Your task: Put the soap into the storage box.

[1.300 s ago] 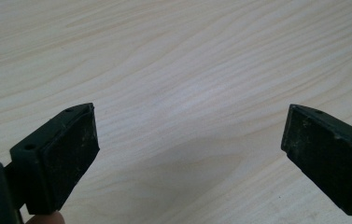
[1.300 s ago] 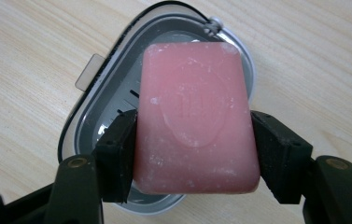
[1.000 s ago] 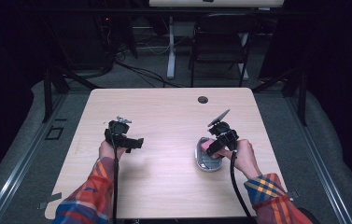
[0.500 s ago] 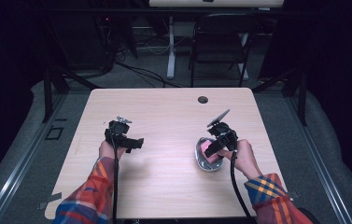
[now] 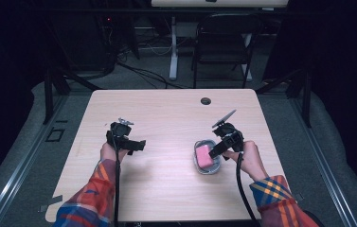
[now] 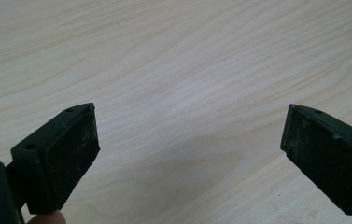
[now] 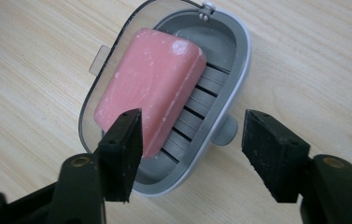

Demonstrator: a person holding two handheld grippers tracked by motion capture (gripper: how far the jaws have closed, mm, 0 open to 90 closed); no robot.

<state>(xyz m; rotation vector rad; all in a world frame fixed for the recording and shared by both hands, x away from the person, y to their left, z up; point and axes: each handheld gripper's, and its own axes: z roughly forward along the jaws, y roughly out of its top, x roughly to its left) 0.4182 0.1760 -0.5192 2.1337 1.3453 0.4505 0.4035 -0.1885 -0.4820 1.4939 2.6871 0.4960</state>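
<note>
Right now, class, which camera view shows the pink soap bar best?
The right gripper view: the pink soap bar is large there, lying tilted in the grey soap dish. The high view shows it small, by the right gripper. The left gripper view looks onto the wooden table.

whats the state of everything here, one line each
soap dish: grey, flat on the table, not covered
clear lid: not shut, skewed off to one side of the dish
pink soap: whole bar, lying tilted in the dish
right gripper: jaws apart over the dish's near end, gripping nothing
left gripper: jaws wide open, empty, over bare table
</note>
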